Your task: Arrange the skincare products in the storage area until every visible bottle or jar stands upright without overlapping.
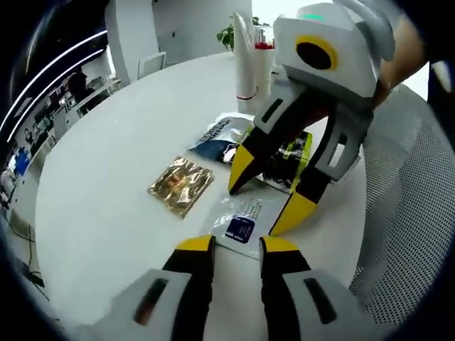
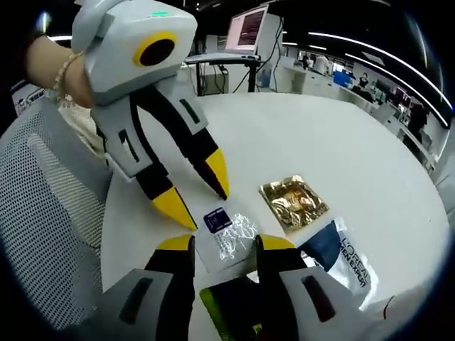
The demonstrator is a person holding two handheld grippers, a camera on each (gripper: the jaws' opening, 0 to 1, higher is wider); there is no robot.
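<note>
A clear sachet with a dark blue label (image 1: 240, 222) (image 2: 226, 231) lies flat on the white round table (image 1: 106, 206) (image 2: 306, 135). My left gripper (image 1: 238, 246) (image 2: 199, 196) and my right gripper (image 1: 261, 202) (image 2: 224, 246) face each other over it, both open, tips just at its edges. A gold foil sachet (image 1: 181, 185) (image 2: 293, 201) lies beside it. A blue and white sachet (image 1: 219, 138) (image 2: 340, 257) and a green and black sachet (image 1: 293, 155) (image 2: 229, 305) lie close by. A tall white bottle (image 1: 245, 57) stands upright at the far edge.
A grey mesh chair (image 1: 409, 213) (image 2: 43, 213) stands against the table's edge. A second container with a red top (image 1: 264, 50) stands next to the white bottle. A hand (image 2: 53, 67) holds the left gripper. Desks and a monitor (image 2: 245, 28) stand beyond the table.
</note>
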